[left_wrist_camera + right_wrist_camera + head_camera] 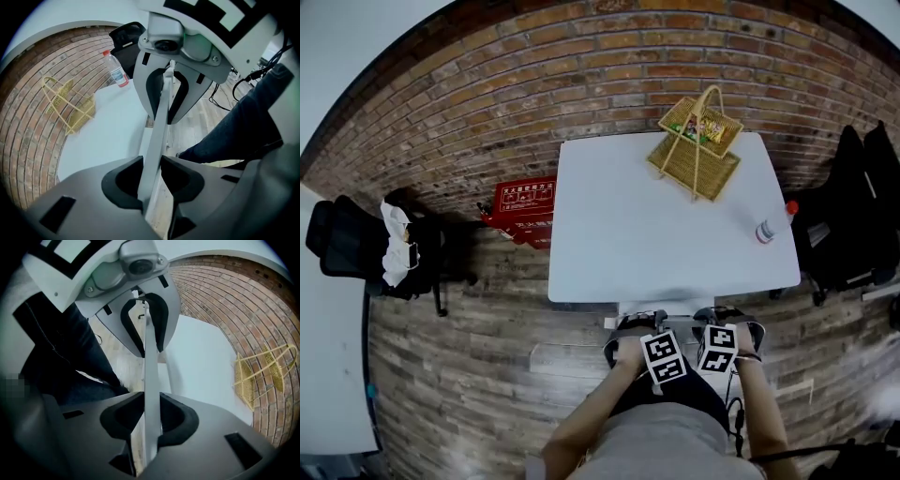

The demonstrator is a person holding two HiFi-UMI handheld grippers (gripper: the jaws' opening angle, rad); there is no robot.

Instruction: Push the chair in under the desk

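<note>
At the desk's (666,216) near edge, your left gripper (151,180) and right gripper (151,418) each pinch the chair's (161,112) thin back rail, side by side. That way, an even push should drive it straight under the desk.

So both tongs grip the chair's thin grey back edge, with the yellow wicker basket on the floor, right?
No: the head view shows the yellow wicker basket on the white desk. The left tongs and right tongs do grip the chair's thin grey back edge.
</note>
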